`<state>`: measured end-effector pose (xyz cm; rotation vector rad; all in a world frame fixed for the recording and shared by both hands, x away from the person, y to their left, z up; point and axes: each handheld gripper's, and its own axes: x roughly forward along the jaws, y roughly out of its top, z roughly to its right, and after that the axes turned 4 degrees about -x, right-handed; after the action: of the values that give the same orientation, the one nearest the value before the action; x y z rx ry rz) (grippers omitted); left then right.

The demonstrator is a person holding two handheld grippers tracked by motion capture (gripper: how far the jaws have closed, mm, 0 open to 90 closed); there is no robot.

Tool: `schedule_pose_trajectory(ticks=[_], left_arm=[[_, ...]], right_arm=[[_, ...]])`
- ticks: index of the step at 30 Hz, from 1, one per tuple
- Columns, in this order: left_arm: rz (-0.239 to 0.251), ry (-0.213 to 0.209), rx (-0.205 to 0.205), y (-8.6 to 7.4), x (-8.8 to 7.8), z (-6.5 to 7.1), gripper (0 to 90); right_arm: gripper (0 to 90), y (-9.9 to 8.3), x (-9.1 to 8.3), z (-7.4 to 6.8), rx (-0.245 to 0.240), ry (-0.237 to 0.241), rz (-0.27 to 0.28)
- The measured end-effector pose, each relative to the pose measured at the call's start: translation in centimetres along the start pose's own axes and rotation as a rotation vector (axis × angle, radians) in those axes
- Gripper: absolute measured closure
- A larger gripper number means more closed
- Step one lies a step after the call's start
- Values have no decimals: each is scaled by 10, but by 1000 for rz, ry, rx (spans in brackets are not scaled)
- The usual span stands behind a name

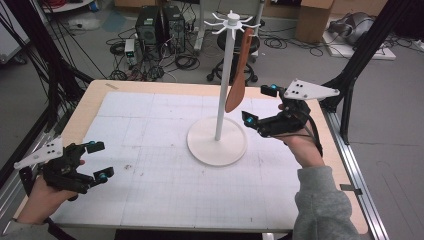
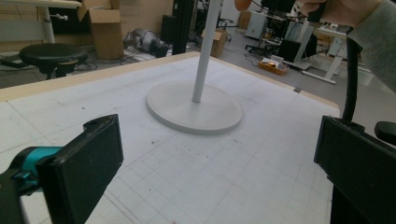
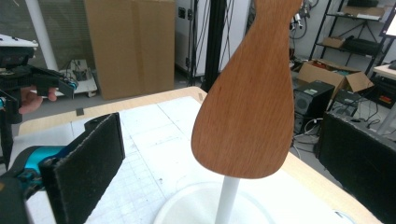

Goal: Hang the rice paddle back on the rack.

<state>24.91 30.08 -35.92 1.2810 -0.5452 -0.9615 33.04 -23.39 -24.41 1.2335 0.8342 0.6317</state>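
**gripfan:** Right gripper point(image 1: 259, 104) is held up off the table toward the far right corner, jaws spread wide, nothing clamped in it. In the right gripper view the blade of the wooden spatula point(image 3: 245, 98) is framed between the two black pads, but no contact can be made out on either side. Left gripper point(image 1: 99, 161) is parked low by the near left corner, jaws apart too, with only bare mat between them.

**benchrat:** Agreed. The spatula is hung by its handle from one of the hooks point(image 1: 232, 20) at the top of the white stand point(image 1: 223, 75), blade down, just beside the pole and above the round base point(image 1: 216, 142). That base is set on the gridded mat point(image 1: 150, 165), somewhat right of the middle of the table point(image 1: 90, 100).

**gripfan:** So how far along would this be called?

**benchrat:** Pretty early, probably. The approach looks done, since the blade is lined up in the open jaws. What's left, judging from how things lie: the jaws have to be closed on the blade, the handle has to be lifted clear of its hook, and the spatula has to be brought off the stand. None of that can be counted as done while it's hanging free.

**gripfan:** Fair. A role for the other gripper can't be read from this; it's well apart from the stand.
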Motion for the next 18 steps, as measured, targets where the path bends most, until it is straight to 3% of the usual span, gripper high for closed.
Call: schedule_pose_trajectory(ticks=[8, 18], left_arm=[[5, 5, 3, 1, 1, -2, 18], [35, 12, -2, 4, 4, -7, 18]], right_arm=[[0, -21, -1, -6, -1, 10, -24], [0, -63, -17, -8, 56, -26, -4]])
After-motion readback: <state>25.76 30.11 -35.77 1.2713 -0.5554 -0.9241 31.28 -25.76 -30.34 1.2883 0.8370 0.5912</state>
